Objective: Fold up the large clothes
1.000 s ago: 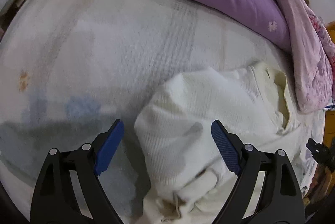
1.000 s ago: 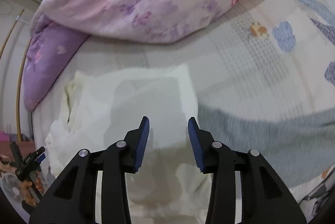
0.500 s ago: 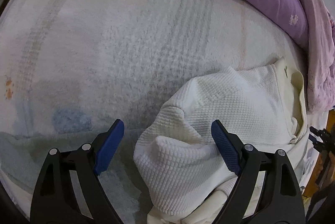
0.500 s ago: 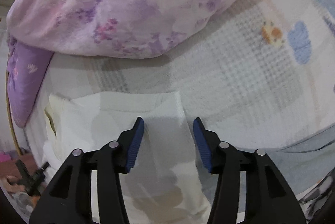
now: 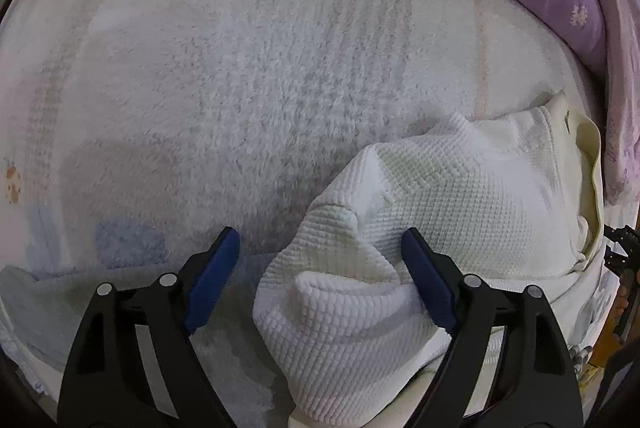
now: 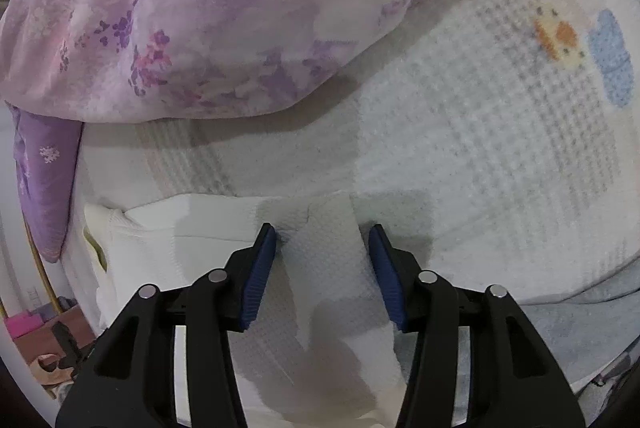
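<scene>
Your bed (image 5: 240, 88) carries a purple quilt (image 6: 200, 8); the white waffle-knit garment (image 5: 460, 196) lies bunched between your parted left gripper (image 5: 320, 254) and right gripper (image 6: 322, 244), both ungripped.

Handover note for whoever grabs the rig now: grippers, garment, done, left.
Left gripper: open, jaws just closing a little, straddling a raised fold of the white sweater; pads not pressing.
Right gripper: open, jaws astride a narrow folded edge of the same sweater, not clamped.
The sweater lies partly folded on the blanket, beside the purple quilt.
Done: first folds in.
Left: grip both points, finish folding, flatten.
</scene>
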Action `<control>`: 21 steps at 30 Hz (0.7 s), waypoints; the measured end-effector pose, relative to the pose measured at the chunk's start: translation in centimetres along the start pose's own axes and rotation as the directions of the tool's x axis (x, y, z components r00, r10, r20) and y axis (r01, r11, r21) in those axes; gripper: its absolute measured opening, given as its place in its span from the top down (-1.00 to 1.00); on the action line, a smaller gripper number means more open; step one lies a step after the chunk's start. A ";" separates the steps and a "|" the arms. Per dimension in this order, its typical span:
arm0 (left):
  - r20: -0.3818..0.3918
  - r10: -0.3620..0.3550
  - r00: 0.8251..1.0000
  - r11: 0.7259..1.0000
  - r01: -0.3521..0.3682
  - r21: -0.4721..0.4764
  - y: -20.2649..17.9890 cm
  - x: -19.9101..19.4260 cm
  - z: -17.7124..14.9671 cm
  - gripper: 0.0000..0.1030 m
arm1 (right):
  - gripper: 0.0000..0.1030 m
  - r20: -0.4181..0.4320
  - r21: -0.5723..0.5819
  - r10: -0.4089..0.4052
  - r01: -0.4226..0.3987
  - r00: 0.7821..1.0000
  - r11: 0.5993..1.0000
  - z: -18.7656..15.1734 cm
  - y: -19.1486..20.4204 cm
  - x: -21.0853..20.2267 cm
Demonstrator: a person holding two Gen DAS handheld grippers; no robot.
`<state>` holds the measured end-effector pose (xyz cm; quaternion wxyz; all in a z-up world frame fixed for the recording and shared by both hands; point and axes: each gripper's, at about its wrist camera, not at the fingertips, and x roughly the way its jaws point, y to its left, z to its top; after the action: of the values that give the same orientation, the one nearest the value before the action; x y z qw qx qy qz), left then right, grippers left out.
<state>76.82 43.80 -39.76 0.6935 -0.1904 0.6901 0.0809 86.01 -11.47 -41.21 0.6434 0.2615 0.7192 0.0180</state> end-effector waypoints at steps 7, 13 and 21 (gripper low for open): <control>0.021 0.015 1.000 0.999 -0.015 0.030 -2.1 0.9 1.0 0.08 | 0.47 0.010 0.045 0.071 -0.071 0.997 0.996 0.1 -1.5 0.2; 0.116 0.111 0.987 0.973 -0.131 0.189 -6.2 -0.1 0.1 0.73 | 0.81 0.066 -0.054 0.046 -0.042 0.997 0.998 -1.3 0.6 -0.6; 0.267 0.042 0.963 0.977 -0.096 0.192 -7.3 -5.2 -2.7 0.77 | 0.83 0.175 -0.145 0.134 -0.109 0.975 0.983 -4.3 1.5 -5.0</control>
<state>76.89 36.86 -33.48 0.7909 -0.0818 0.6035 0.0586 82.72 -10.89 -35.32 0.7208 0.2619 0.6366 0.0816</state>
